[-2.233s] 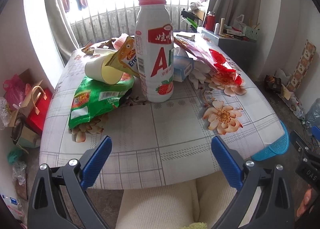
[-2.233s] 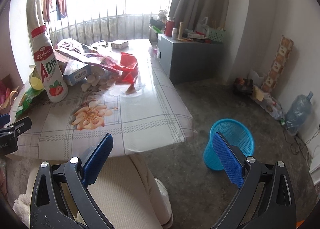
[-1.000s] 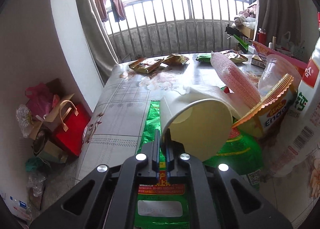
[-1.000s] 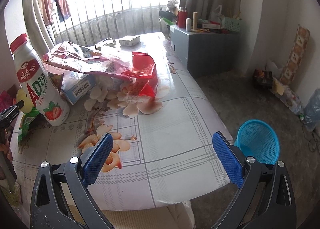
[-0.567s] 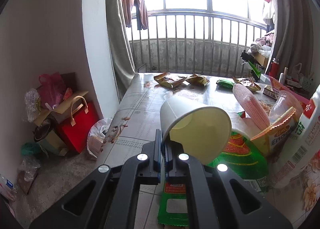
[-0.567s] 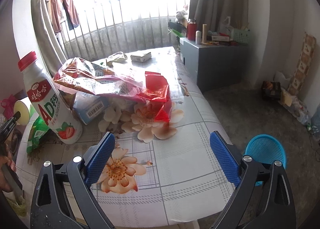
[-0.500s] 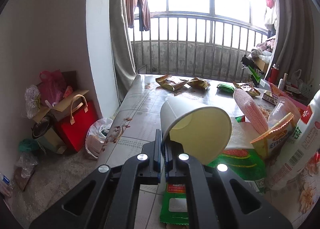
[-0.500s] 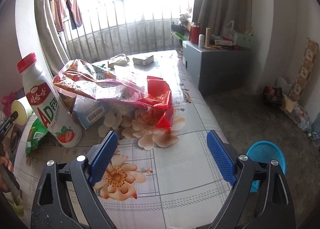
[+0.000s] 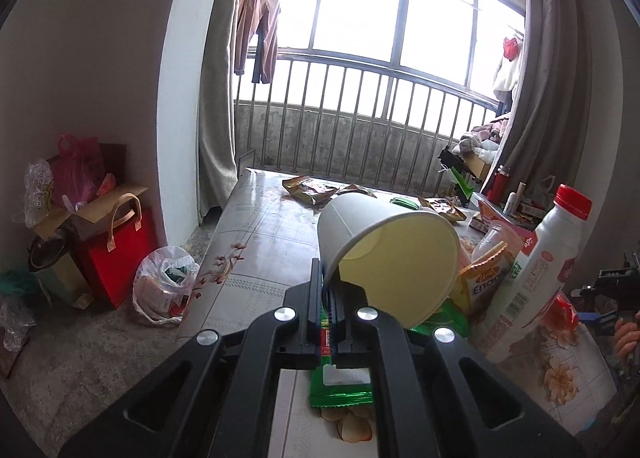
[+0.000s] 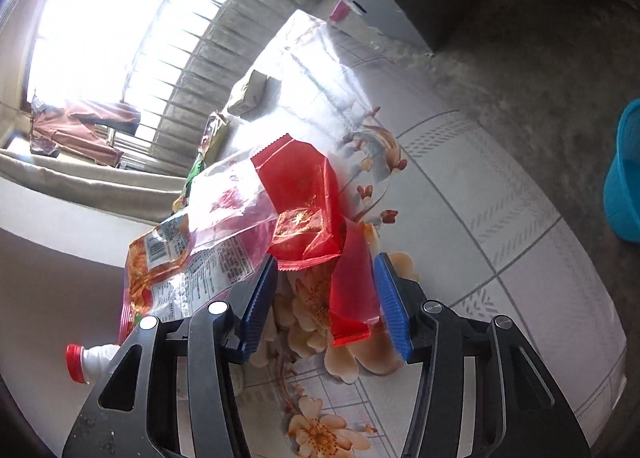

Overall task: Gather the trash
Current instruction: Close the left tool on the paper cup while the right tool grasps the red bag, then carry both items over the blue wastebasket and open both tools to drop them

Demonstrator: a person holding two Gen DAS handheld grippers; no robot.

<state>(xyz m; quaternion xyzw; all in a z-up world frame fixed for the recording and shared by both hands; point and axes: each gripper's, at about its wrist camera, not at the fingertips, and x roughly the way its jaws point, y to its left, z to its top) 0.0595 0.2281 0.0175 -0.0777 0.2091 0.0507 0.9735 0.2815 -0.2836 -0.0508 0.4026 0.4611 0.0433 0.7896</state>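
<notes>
Right now you are working two pickups at once. Your left tool [image 9: 329,308] is pinching the rim of the white paper cup [image 9: 388,254], jaws fully closed on the thin wall, and the cup is hanging tilted with its mouth facing back toward the camera, lifted clear above the green snack packet [image 9: 340,386] lying on the table [image 9: 256,234]. That tool is pointing slightly downward, with the white milk-drink bottle [image 9: 532,274] standing just to its right.

Your right tool [image 10: 326,300] is angled steeply down and rolled over, so the room is appearing tilted in its view. Its jaws are closing around the red foil wrapper [image 10: 312,214]; the wrapper's lower strip is sitting between the blue pads [image 10: 390,298], close against the right-hand one, but the pads are not yet pressing on it from both sides. A clear printed plastic bag [image 10: 208,234] is overlapping the wrapper on the left, just beside the other pad.

Judging from this, you are finishing the grasp on the wrapper next: keep the closing centred on the red strip so you are not catching the clear bag too. After that, both items are probably going to the blue basket [image 10: 626,178] on the floor, well apart from the table's right edge. The foil is likely to crumple and slip, so a firm pinch is called for.
</notes>
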